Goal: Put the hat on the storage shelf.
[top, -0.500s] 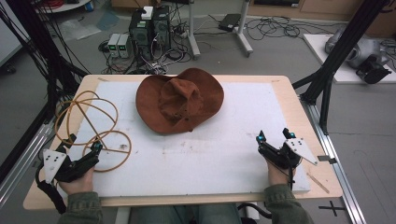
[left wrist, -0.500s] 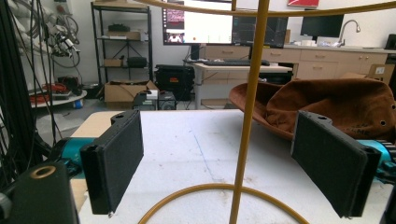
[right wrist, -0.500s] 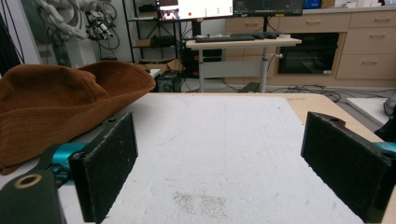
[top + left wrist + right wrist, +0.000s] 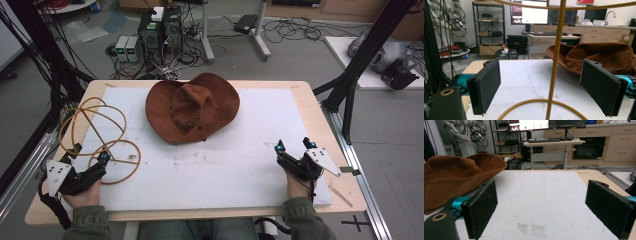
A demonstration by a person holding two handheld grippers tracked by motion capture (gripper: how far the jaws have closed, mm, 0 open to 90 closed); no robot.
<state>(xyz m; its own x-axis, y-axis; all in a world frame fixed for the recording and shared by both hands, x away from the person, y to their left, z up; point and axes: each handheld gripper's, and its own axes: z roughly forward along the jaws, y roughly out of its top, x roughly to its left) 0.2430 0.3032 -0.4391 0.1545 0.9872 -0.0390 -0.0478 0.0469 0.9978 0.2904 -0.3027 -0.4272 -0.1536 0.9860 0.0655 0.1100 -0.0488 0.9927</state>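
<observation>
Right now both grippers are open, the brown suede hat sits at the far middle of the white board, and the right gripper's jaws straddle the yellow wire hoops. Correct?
Not quite: the left gripper, not the right gripper, straddles the yellow wire hoops, as the left gripper view shows. The rest stands.

Even, soft indoor light, faint shadows — slightly blurry (perhaps compression), monitors glaring.

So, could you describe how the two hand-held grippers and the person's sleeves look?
Each hand-held gripper, left and right, is black, with teal parts near the two flat, dark, rough-faced pads and a pale grey three-cornered plate on top. A black cable trails from the left one. The sleeves are olive green.
</observation>
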